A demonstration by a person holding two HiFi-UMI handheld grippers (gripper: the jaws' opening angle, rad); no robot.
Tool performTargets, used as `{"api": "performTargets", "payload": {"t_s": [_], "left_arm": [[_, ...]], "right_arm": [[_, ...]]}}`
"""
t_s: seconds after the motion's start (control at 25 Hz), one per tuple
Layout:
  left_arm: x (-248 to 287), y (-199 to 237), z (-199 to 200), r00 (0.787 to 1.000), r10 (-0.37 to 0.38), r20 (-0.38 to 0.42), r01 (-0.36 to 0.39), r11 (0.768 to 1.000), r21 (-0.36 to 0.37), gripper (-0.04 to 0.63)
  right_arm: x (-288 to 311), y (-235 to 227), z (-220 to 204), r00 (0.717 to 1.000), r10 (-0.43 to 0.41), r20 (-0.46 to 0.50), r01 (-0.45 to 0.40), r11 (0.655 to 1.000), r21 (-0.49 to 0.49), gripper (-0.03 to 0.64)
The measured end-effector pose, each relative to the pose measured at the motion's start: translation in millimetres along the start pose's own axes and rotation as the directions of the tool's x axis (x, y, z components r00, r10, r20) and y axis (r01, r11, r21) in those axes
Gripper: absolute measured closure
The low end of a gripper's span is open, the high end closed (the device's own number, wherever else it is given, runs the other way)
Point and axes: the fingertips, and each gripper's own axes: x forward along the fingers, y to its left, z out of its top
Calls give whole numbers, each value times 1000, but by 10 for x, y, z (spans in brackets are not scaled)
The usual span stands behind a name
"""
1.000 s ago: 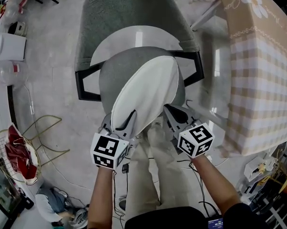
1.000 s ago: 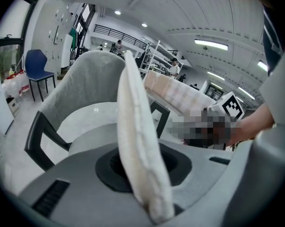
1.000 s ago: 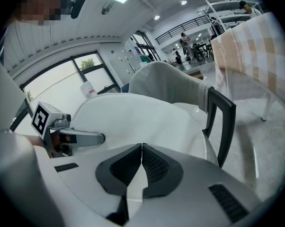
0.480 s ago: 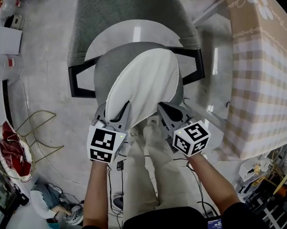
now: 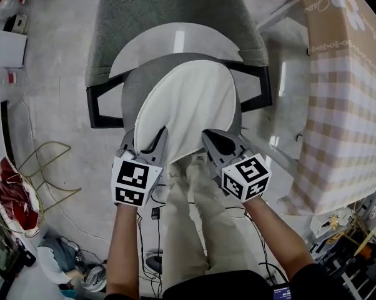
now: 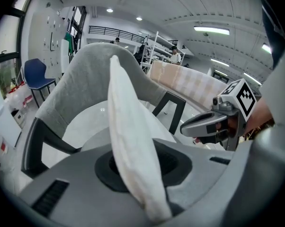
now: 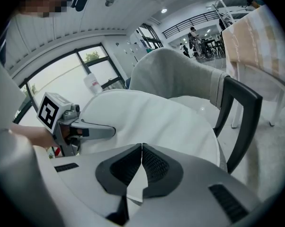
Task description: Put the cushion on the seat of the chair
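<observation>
White round fabric cushion, step in hand: lowering onto the seat, as I judged it; best done by keeping both held corners level, centring the cushion, and letting go only once it lay flat.
Forearms: both reached forward side by side from the near edge, angled downward.
Left gripper: clenched on the cushion's near-left edge, which stood pinched upright between its jaws.
Right gripper: jaws almost together, nipping the thin near-right hem.
Cushion place: spread over the round grey upholstered seat, near edge held by both grippers; whether the far part touched, I could not tell.
Curved grey backrest: just beyond the cushion's far edge.
Black armrest frames: left and right of the seat, clear of the cushion.
</observation>
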Motion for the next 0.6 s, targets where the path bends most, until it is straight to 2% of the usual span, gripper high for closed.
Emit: {"api": "performTargets", "payload": {"t_s": [0.6], "left_arm": [[158,120,-82,1000,6,-24,-6,1000,3,517]], "right_arm": [[596,220,172,996,74,-41,-77,994,-77,597]]}}
